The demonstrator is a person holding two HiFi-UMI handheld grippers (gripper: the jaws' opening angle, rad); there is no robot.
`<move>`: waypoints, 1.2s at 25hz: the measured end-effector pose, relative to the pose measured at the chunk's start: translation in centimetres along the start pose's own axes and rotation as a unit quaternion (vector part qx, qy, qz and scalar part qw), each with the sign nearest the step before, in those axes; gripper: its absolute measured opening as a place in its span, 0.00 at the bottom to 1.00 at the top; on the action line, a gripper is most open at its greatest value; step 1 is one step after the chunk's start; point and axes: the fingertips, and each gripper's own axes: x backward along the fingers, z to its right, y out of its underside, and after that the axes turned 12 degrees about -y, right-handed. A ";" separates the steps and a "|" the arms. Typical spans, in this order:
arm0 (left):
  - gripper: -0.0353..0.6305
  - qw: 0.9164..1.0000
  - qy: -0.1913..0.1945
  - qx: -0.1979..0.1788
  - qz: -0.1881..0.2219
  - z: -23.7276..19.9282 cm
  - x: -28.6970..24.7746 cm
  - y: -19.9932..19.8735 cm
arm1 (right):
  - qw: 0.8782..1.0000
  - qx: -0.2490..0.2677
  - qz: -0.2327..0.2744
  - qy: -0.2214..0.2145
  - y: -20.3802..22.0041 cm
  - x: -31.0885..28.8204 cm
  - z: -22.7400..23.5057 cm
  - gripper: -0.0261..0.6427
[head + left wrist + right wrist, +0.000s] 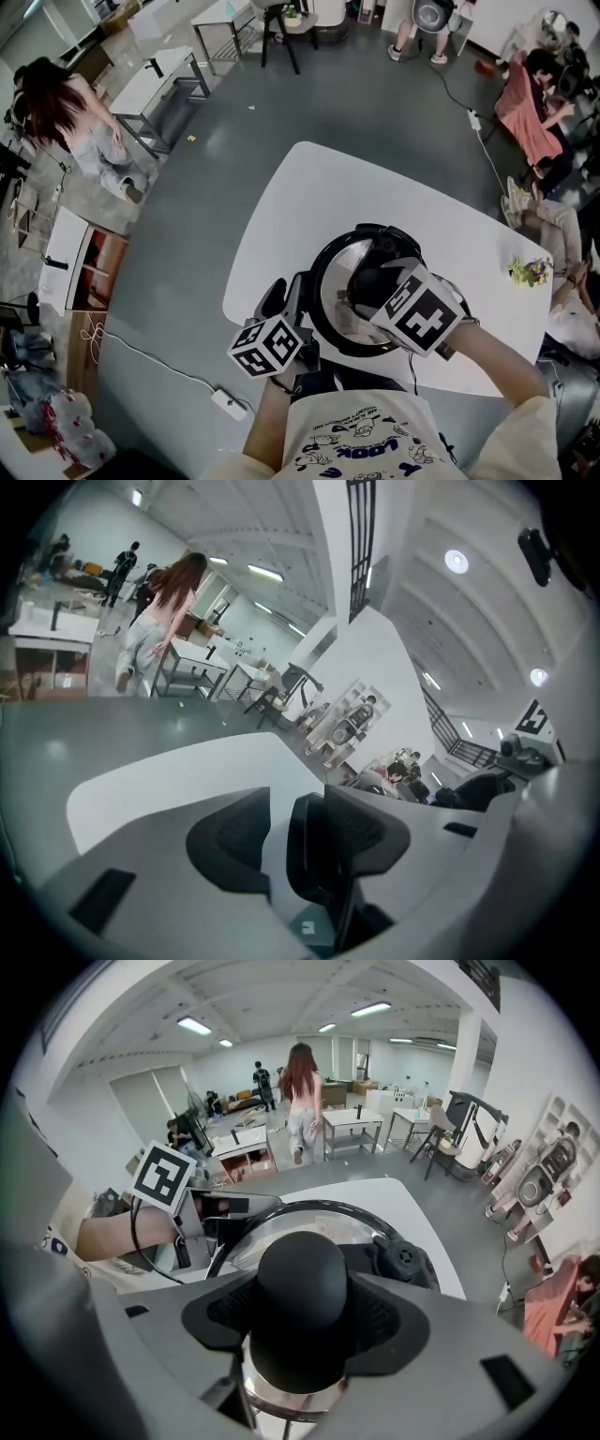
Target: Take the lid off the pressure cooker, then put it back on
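Between the right gripper's pinching fingers, the lid knob is sitting centred; the left gripper's spread fingers are flanking the cooker handle.

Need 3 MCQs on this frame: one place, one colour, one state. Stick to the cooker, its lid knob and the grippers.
1. In the head view, the left gripper is at which side of the pressure cooker? A left; B right; C far side.
2. The lid knob is: A red; B black; C silver.
3. The right gripper is: A open, clear of the knob; B shut on the lid knob; C shut on nothing.

Key:
1. A, it sits by the cooker's left rim.
2. B, the right gripper view shows a black dome.
3. B, its jaws clamp the knob's two sides.
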 end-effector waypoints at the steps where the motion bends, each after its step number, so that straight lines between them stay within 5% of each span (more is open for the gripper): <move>1: 0.32 1.000 0.003 0.013 -0.001 -0.1 -0.1 0.1 | 1.000 0.000 0.001 0.000 0.0 -0.1 0.0 0.48; 6: 0.28 0.997 0.029 0.075 -0.008 0.0 -0.2 0.3 | 1.000 0.001 0.000 0.000 -0.1 -0.2 -0.1 0.48; 13: 0.24 0.994 0.038 0.104 -0.008 0.3 -0.2 0.2 | 1.000 0.006 -0.002 -0.002 -0.1 0.1 0.1 0.48; 30: 0.23 0.993 0.036 0.108 -0.001 0.3 0.1 -0.2 | 0.999 0.043 -0.015 -0.018 0.2 0.2 -0.3 0.49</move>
